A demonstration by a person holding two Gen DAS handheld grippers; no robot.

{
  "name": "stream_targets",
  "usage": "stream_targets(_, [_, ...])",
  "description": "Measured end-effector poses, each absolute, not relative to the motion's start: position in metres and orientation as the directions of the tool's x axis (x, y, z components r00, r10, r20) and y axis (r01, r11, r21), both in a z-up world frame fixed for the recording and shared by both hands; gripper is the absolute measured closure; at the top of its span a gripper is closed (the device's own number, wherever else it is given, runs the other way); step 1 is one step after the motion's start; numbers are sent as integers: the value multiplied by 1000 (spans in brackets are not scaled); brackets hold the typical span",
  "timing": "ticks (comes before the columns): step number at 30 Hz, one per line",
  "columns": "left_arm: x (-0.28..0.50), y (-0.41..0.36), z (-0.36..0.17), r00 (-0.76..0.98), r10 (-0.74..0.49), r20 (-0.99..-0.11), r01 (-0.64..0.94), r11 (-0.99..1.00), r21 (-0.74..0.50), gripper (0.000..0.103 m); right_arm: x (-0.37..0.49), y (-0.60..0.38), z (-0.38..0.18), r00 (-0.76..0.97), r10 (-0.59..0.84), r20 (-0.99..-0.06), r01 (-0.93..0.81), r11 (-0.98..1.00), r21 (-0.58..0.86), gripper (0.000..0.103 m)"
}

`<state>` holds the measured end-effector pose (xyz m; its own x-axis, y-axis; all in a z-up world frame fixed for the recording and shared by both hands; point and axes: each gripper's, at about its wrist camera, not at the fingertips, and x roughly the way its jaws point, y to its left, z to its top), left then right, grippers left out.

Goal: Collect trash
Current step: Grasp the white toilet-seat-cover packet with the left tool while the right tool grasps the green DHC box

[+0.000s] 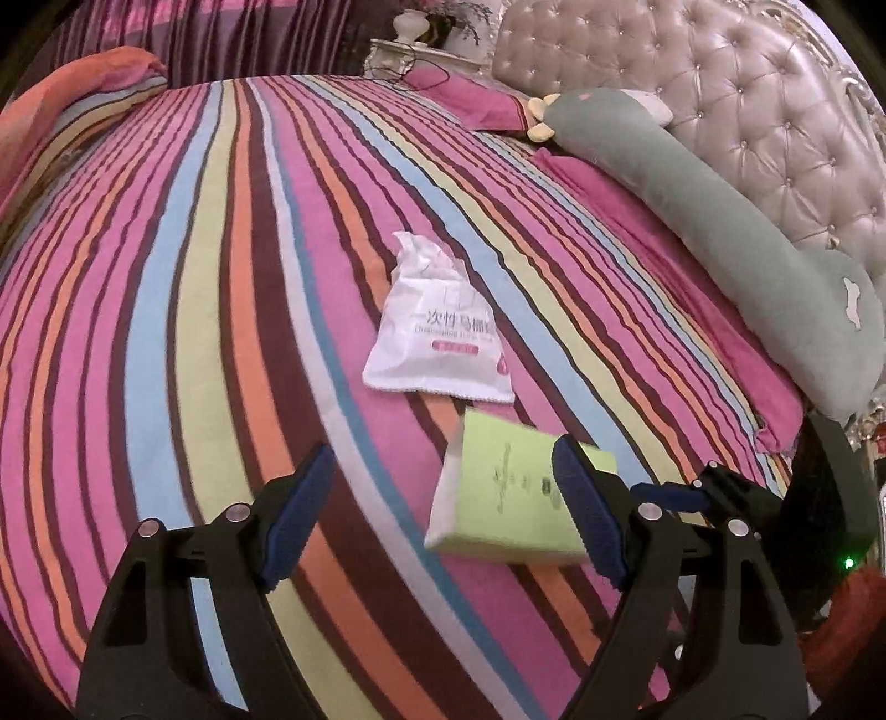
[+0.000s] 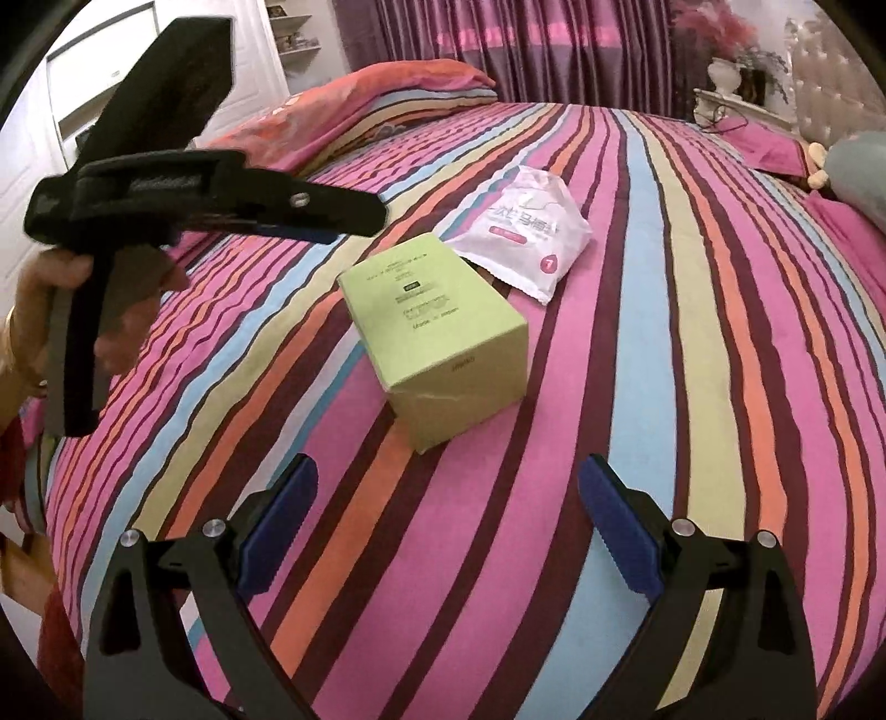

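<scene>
Left claw (image 1: 443, 509): fingers spread wide apart, holding nothing; it hovers above the bed, with its right finger (image 1: 590, 512) overlapping the green box in its own view.
Right claw (image 2: 451, 526): fingers spread apart, holding nothing; it sits on the near side of the green box, aimed toward it and apart from it.
Green box (image 2: 437, 343): a light green carton with small dark print, lying on the bed in the middle of the right wrist view, one corner turned toward the camera.
White packet (image 1: 437, 332): a torn-open white pouch with pink label and printed characters, lying flat on the bed just beyond the green box, its near edge close to or touching the box.
Bed (image 1: 194, 310): covered in a spread of pink, orange, blue, yellow-green and maroon stripes.
Headboard (image 1: 736, 111): tufted, pale, at far right.
Long pillow (image 1: 720, 221): grey-green, lying along the headboard.
Folded quilt (image 2: 387, 94): striped, at the far left edge of the bed.
Curtain (image 2: 526, 44): purple, beyond the bed.
</scene>
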<state>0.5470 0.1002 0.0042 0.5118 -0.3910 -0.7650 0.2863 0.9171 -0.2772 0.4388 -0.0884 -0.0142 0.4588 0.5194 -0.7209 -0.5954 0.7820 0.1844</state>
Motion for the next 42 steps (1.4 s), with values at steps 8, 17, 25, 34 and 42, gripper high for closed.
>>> stream_targets(8, [590,85,5,472,-391,-790,314,912,-264,24,453,-82,-13,455,538,-710,-609,769,193,12])
stream_targets(17, [629,58,6,428,-358,-830,363,909,-206,24,457,-71,-15,438,563,-701,-622,752,216,12])
stream_targets(25, [650,41,-4,410,-329,-851,364,914,-178,24,461,-64,-13,434,575,-694,-627,746,226,12])
stream_targets(34, [664,32,-21,394,-252,-884,337,934,-116,24,473,-60,-15,430,573,-698,-613,752,240,12])
stream_targets(42, [669,30,-32,371,-199,-907,292,952,-90,38,475,-47,-16,425,549,-720,-628,752,203,16])
